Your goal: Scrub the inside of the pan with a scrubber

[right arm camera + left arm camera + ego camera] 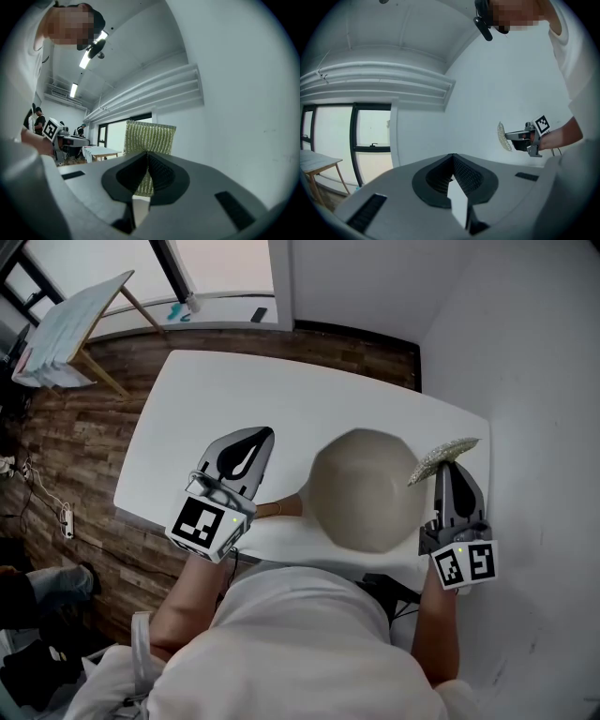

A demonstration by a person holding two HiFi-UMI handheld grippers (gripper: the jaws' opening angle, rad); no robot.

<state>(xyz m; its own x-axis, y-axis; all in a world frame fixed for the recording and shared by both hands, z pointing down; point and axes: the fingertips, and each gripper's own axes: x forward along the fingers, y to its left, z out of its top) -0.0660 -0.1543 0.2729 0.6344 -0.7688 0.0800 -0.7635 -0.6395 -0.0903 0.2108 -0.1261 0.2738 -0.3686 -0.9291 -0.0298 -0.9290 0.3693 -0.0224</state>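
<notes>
A beige round pan (364, 491) lies on the white table (281, 390) near its front edge, its wooden handle (279, 507) pointing left. My left gripper (264, 435) hovers above the handle's end, held level and shut, with nothing between its jaws (452, 155). My right gripper (448, 467) is just right of the pan, shut on a green-gold mesh scrubber (442, 456). In the right gripper view the scrubber (149, 138) stands upright out of the shut jaws. The left gripper view also shows the right gripper (512, 137) and the scrubber (502, 136) edge-on. The pan is in neither gripper view.
A white wall runs close along the table's right side. Wooden floor lies to the left and beyond, with a folding stand (75, 329) at the back left and a power strip (66, 519) on the floor. The person's body fills the bottom of the head view.
</notes>
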